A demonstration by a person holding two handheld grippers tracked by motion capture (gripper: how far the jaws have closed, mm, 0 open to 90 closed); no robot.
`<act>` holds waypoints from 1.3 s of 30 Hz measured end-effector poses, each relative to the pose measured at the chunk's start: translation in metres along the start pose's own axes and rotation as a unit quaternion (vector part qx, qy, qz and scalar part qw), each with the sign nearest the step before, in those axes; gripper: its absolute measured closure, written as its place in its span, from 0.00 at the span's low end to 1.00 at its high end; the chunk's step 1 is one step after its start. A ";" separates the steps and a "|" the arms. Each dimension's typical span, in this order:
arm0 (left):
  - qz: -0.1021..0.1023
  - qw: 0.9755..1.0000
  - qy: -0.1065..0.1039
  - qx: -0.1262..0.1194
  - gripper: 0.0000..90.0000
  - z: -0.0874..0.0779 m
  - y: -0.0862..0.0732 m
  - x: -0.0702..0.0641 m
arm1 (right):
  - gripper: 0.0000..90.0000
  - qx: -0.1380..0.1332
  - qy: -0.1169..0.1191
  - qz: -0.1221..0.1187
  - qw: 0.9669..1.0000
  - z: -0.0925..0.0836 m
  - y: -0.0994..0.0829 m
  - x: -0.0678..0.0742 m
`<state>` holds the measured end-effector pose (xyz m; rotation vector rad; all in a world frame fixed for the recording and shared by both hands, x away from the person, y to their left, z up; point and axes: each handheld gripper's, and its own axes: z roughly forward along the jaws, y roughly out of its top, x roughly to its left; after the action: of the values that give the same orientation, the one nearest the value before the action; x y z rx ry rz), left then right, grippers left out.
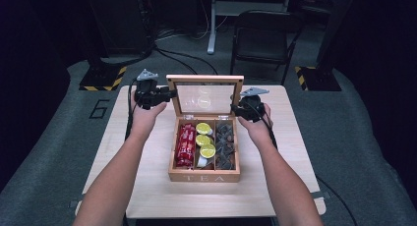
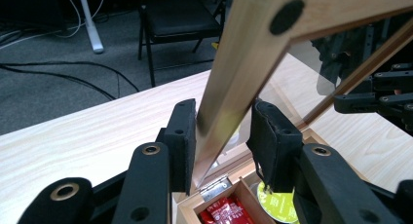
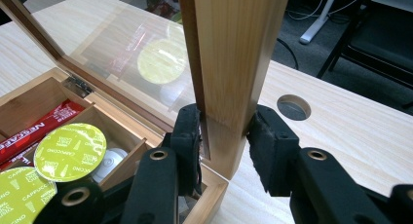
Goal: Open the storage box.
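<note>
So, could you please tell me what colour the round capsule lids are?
Lime green capsule lids, clearest in the right gripper view.

A dim room is seen. Beyond the tongs a black folding chair [image 1: 263, 37] is placed on the grey floor [image 1: 373, 137], and a white desk leg [image 1: 212, 24] is found to its left. Black cables [image 1: 182, 56] are laid across the floor. Yellow-black striped plates [image 1: 103, 77] are seen on both sides.
</note>
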<state>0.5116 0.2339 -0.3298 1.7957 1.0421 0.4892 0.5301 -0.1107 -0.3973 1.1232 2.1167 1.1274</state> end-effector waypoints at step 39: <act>0.006 1.000 -0.030 -0.001 0.68 -0.012 -0.008 -0.006 | 0.72 0.015 -0.008 0.036 0.999 0.014 0.010 -0.008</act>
<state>0.4969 0.2367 -0.3305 1.8050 0.9901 0.4409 0.5493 -0.1081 -0.3961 1.2271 2.1020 1.1187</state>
